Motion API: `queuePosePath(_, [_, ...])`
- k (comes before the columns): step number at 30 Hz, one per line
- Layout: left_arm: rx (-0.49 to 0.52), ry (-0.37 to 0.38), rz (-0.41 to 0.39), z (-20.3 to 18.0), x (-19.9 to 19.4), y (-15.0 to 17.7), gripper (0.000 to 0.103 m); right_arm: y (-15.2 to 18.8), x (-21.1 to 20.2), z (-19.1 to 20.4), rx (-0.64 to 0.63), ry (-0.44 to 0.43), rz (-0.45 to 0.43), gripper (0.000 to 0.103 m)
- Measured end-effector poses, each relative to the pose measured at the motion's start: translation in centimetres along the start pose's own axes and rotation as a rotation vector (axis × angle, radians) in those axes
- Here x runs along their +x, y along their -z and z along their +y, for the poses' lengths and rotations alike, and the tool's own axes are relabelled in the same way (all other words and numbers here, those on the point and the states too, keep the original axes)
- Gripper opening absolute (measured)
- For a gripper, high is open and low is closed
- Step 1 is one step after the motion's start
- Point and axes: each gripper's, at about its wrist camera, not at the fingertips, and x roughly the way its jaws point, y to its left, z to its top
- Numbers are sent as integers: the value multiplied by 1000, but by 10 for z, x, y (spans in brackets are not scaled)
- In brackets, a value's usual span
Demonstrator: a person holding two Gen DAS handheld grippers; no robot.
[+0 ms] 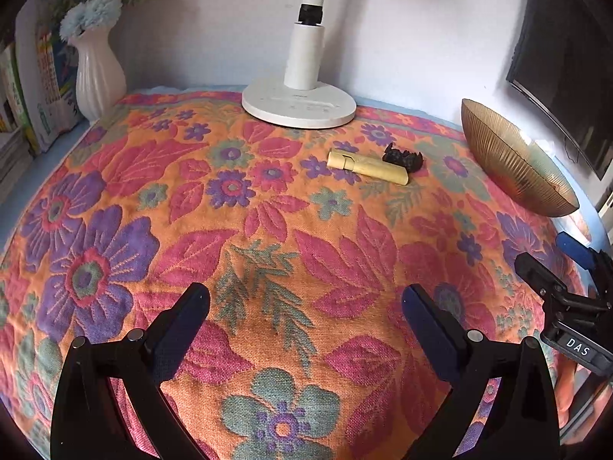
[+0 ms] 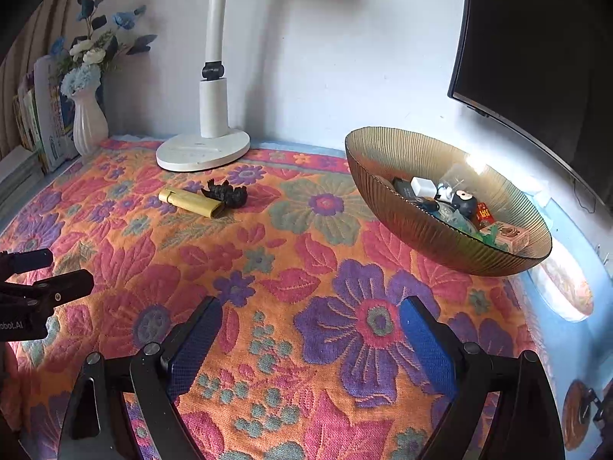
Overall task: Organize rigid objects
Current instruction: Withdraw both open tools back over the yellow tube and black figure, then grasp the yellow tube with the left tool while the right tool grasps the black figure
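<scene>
A yellow bamboo-coloured tube [image 1: 367, 166] [image 2: 191, 202] lies on the flowered cloth near the lamp base. A small black figurine [image 1: 404, 158] [image 2: 226, 193] sits against its far side. To the right stands a brown ribbed glass bowl [image 1: 513, 161] [image 2: 421, 149] with several small items in it. My left gripper [image 1: 305, 295] [image 2: 67, 268] hovers open over the cloth, well short of the tube, with nothing between its fingers. My right gripper [image 2: 312, 306] [image 1: 544, 251] is open too and empty, in front of the bowl and to its left.
A white desk lamp [image 1: 299, 107] [image 2: 203, 149] stands at the back centre. A white vase of flowers [image 1: 97, 76] [image 2: 89, 122] and upright books [image 1: 49, 88] occupy the back left. A dark monitor [image 2: 536, 57] hangs at the right above the bowl.
</scene>
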Motion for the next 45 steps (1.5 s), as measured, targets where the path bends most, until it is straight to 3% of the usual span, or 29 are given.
queuePosePath(9, [9,12,-5,0,1,-1,100,0,-1,-2,14,-12,-4,93])
queuePosePath(13, [10,12,-12,-1,0,-1,100,0,-5,-1,9,-9,-26,99])
queuePosePath(20, [6,5,-1,0,0,1,100,2,-8,4,-21,-27,-38,101])
queuePosePath(34, [4,-44,80,0,16,0,100,1,-6,-10,50,-122,-13,103])
queuePosePath(37, [19,-8,114,-1,14,-6,100,0,-2,-13,73,-144,36,103])
queuePosePath(41, [139,80,81,-9,1,-40,100,-17,-1,-19,93,-279,181,94])
queuePosePath(45, [406,145,56,-28,12,-80,100,-63,-1,-12,25,-270,152,87])
